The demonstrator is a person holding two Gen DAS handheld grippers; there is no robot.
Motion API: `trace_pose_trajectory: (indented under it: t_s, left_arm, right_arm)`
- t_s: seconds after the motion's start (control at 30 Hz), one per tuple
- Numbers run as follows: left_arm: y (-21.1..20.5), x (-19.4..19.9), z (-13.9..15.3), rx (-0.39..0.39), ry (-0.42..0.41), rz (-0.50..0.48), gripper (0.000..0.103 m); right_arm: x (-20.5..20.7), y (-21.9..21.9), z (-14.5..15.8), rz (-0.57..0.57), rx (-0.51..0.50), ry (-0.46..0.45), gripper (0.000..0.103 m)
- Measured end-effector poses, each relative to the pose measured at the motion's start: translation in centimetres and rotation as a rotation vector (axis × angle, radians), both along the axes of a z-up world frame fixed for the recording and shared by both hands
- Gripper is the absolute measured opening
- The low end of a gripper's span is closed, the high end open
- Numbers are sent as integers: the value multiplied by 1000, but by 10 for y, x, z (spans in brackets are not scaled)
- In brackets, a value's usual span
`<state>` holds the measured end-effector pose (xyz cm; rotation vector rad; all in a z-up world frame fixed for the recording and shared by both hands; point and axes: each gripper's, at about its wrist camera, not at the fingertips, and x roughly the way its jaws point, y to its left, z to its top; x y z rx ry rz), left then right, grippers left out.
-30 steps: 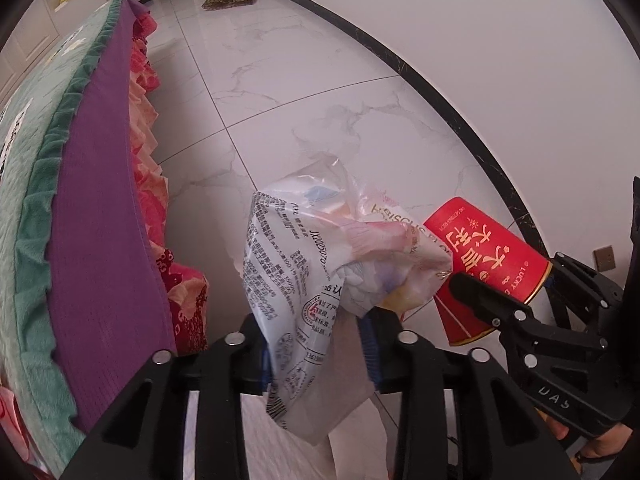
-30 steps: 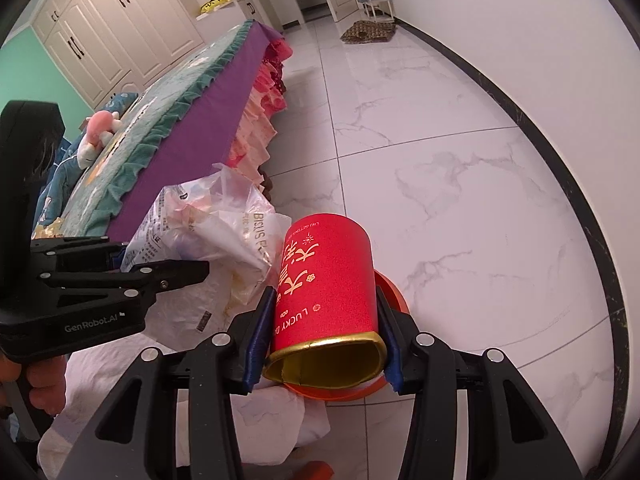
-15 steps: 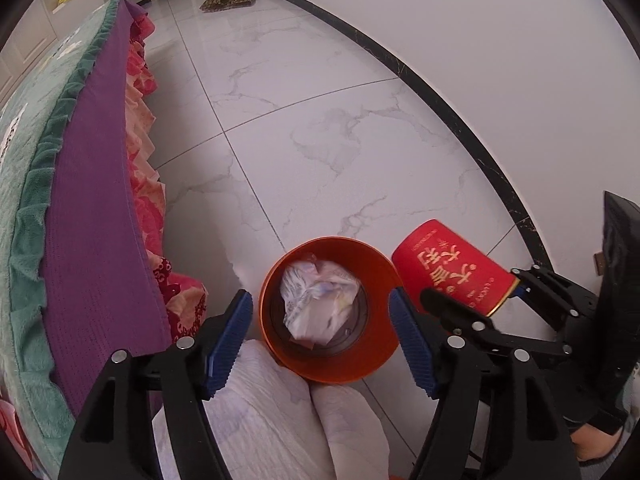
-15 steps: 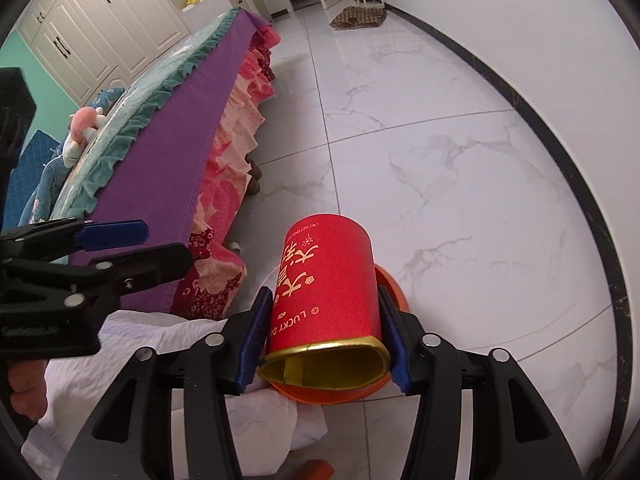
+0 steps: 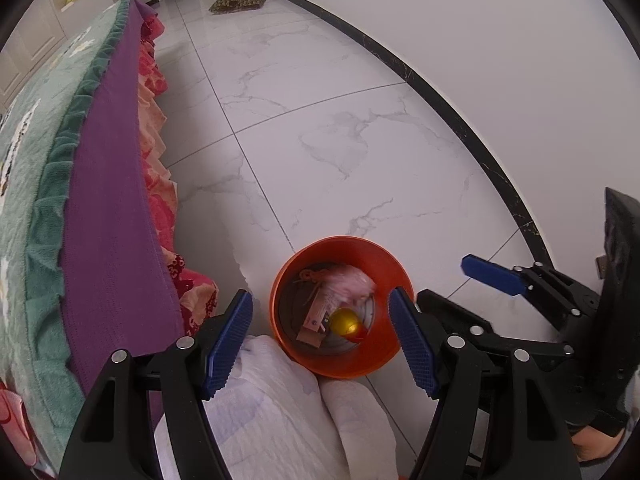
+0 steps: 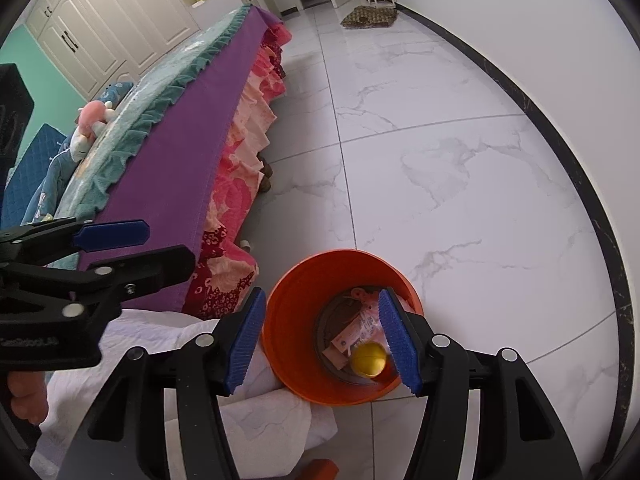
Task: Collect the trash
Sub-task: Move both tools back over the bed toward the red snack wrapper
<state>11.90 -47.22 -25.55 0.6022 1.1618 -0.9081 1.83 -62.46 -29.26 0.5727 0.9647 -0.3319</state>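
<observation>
A: Nearest items?
B: Left gripper point(image 5: 320, 336), jaws wide, empty; right gripper point(image 6: 322, 338), jaws just opened, empty.
A: Beyond?
B: Round orange plastic bin point(image 5: 296, 280) on the floor: crumpled wrapper point(image 5: 352, 286), red gold-lined paper cup point(image 6: 369, 359) inside. Apparently collected; white marble floor point(image 5: 360, 128) beyond shows no other trash.

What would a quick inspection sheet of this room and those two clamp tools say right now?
Surface: white marble-tile floor, bare around the bin.
Job's things: orange bin on the floor, holding a red cup with a gold inside, crumpled wrappers and a card slip.
Clutter: brown mat by the far doorway.
Grippers: left hand-held gripper open, empty. Right hand-held gripper open, empty, jaws just widened.
Cables: nothing seen.
Surroundings: bed with purple cover, soft toys, white wardrobe, person's white-clad knees.
</observation>
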Motion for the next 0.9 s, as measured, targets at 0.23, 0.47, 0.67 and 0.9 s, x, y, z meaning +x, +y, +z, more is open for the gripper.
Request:
trace_pose_trajectory:
  t_s: [0.23, 0.47, 0.67, 0.9]
  left_arm:
    - [16, 0, 16, -19, -24, 26, 71]
    - [49, -8, 49, -63, -84, 47, 71]
    - [85, -12, 73, -91, -127, 95, 71]
    - [130, -17, 100, -145, -150, 151, 71]
  right_arm:
    - [-6, 14, 30, 31, -45, -31, 61]
    - [-10, 32, 60, 60, -88, -56, 62]
    - [-12, 59, 89, 113, -121, -100, 66]
    - [-8, 96, 121, 189, -148, -144, 66]
